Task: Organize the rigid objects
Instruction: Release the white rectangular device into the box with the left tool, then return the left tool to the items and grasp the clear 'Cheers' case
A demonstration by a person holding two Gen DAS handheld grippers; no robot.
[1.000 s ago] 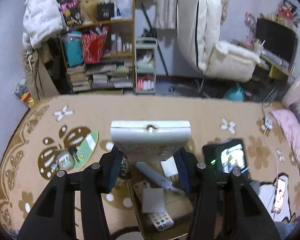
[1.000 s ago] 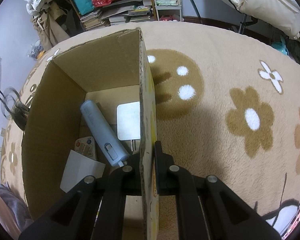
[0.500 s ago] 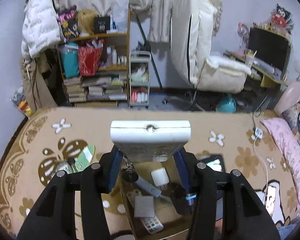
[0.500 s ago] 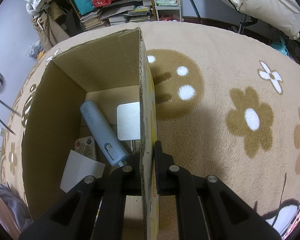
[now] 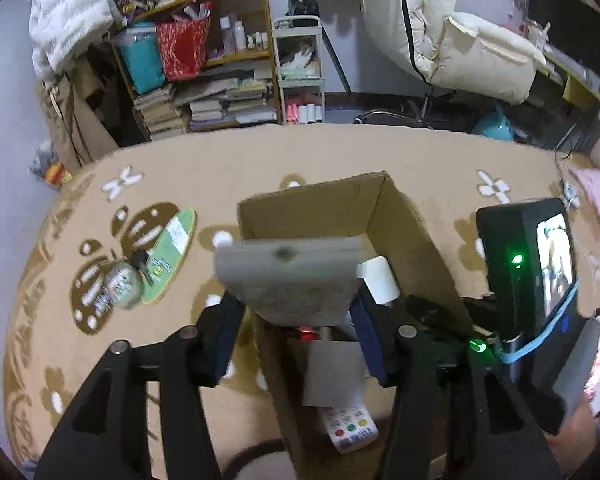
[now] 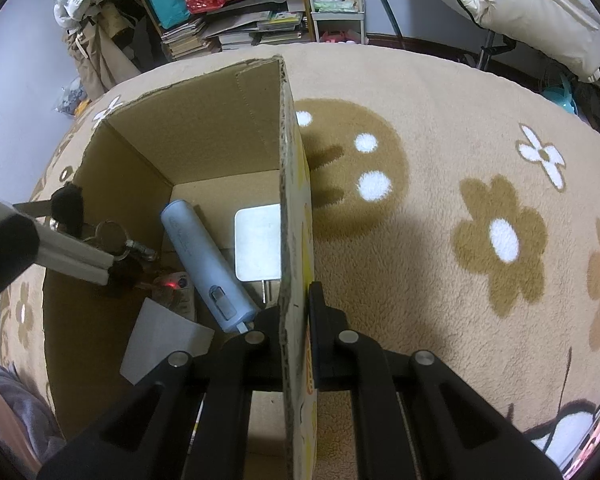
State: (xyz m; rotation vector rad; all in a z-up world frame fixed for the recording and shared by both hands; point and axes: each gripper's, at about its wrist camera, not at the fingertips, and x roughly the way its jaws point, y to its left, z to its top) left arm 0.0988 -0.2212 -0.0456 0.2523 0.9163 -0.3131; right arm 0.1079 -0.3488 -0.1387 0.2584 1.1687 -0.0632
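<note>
- Holding a flat pale slab (image 5: 290, 280), the left gripper (image 5: 296, 300) had both fingers pressed to the slab's sides; motion blur hid what the slab was.
- Slab hung above the box (image 5: 404, 232), over its near-left part. A key bunch (image 6: 112, 240) dangled under it, inside the box opening, as the right wrist view showed.
- Right gripper (image 6: 294, 312) was pinched narrow on the box's right wall (image 6: 290, 216), one finger inside, one outside, steadying it.
- On the box floor: a blue cylinder (image 6: 204, 264) lying slantwise, a white adapter (image 6: 258, 244) against the right wall, a remote (image 5: 350, 426) toward the near end, and a white card (image 6: 162, 340) partly over the remote.
- Left of the box, well apart on the rug (image 6: 440, 220): a green paddle-shaped item (image 5: 170, 254) with a small round jar (image 5: 120, 286) beside it, not yet packed.
- Step in hand, by my reading: lowering the slab and keys into the box.
- Next move calls for a gap on the floor. Left side of the box looked freest; cylinder and adapter filled the right.
- Jaws should part only once the slab sits low, or it could land on the remote.
- Right grip ought to hold the wall until release.
- Paddle item and jar would then remain to fetch.
</note>
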